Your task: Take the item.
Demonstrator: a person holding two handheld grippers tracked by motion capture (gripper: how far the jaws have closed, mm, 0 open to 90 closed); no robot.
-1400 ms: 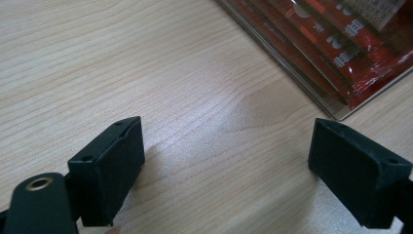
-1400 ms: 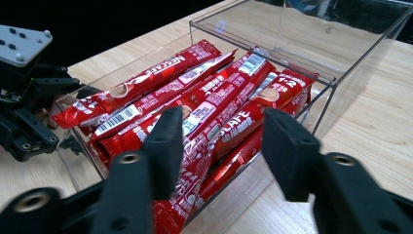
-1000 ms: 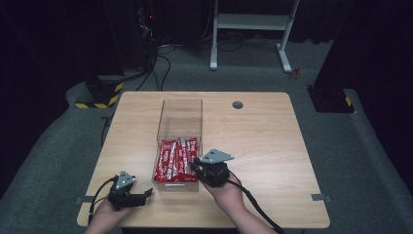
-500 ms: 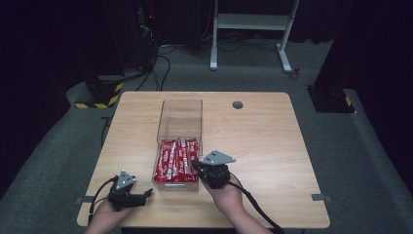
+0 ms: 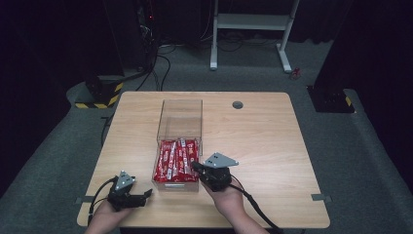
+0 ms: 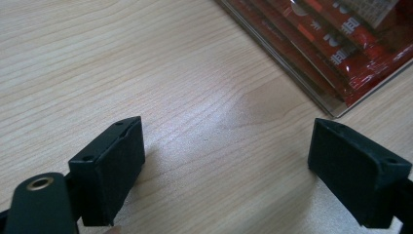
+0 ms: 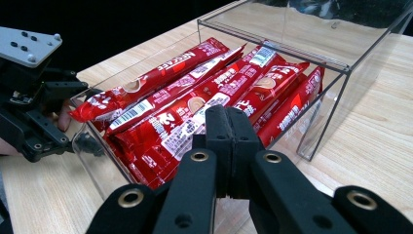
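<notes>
A clear plastic box (image 5: 179, 103) lies on the wooden table (image 5: 272, 141), its near half packed with several red sachets (image 5: 176, 158). My right gripper (image 5: 194, 167) is shut with nothing between its jaws, tips at the box's near right corner. In the right gripper view the closed jaws (image 7: 226, 119) point over the box wall (image 7: 331, 97) at the sachets (image 7: 195, 102). My left gripper (image 5: 145, 195) rests open near the table's front edge, left of the box. Its wide-apart jaws (image 6: 226, 161) frame bare wood, with the box corner (image 6: 336, 109) and sachets (image 6: 341, 44) beyond.
A round cable hole (image 5: 237, 104) sits in the table's far side. The box's far half holds nothing. Bare wood spreads right of the box. The left gripper (image 7: 34, 97) shows beside the box in the right gripper view. Dark floor, cables and a white frame (image 5: 253, 22) lie behind.
The right gripper has drifted a little toward the table's front edge beside the box. The left gripper has stayed where it was.
</notes>
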